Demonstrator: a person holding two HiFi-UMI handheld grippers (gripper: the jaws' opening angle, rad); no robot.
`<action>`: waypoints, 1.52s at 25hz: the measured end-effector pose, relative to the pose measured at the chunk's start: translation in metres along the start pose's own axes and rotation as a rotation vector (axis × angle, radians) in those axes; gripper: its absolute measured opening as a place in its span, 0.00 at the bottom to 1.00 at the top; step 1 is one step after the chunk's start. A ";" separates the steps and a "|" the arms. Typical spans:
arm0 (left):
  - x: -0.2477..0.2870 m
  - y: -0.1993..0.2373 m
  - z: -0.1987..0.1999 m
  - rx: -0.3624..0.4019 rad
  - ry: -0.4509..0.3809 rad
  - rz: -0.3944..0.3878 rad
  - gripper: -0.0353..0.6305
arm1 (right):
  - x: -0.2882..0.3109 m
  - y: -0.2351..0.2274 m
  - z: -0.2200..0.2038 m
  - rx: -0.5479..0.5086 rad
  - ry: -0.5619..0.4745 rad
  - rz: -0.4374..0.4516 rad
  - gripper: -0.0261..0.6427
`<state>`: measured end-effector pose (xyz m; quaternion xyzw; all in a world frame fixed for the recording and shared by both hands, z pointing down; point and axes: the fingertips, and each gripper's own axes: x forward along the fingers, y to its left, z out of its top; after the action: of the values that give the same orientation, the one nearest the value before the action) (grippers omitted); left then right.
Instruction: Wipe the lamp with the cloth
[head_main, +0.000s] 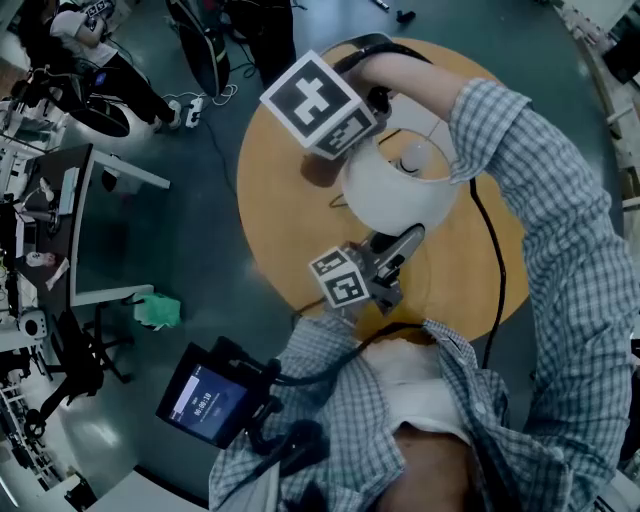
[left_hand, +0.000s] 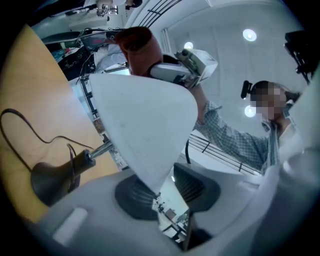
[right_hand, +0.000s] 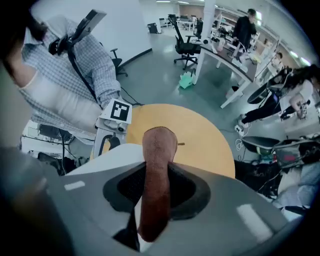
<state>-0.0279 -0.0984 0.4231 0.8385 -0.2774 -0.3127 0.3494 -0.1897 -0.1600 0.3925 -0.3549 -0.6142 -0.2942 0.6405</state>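
Cloth (right_hand: 158, 150), rust-brown terry, pinched by right gripper (right_hand: 157, 186), hangs over white conical lampshade (head_main: 395, 195); left gripper (left_hand: 162, 192) clamps the opposite rim.

Blue-checked shirt sleeve (head_main: 560, 250); grey right hand-held gripper (right_hand: 157, 187), black-and-white marker cube (head_main: 318, 103), seemingly ribbed dark pads (right_hand: 187, 192).

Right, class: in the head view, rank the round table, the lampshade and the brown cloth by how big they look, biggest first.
1. round wooden table
2. white lampshade
3. brown cloth, smallest; only a bit of it shows beside the lampshade, so this ranks just the visible part.
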 end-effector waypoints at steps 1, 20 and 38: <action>0.000 0.000 0.000 0.001 0.002 0.001 0.20 | -0.003 0.005 0.008 -0.019 -0.005 -0.022 0.20; 0.002 0.003 -0.001 0.013 0.012 -0.002 0.20 | -0.016 0.145 0.041 -0.071 -0.098 -0.676 0.19; -0.012 -0.004 0.003 -0.005 0.048 0.024 0.21 | 0.042 0.204 -0.057 0.761 -0.498 -0.895 0.19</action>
<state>-0.0370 -0.0889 0.4220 0.8416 -0.2784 -0.2887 0.3617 0.0120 -0.0866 0.4159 0.1304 -0.8950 -0.2033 0.3750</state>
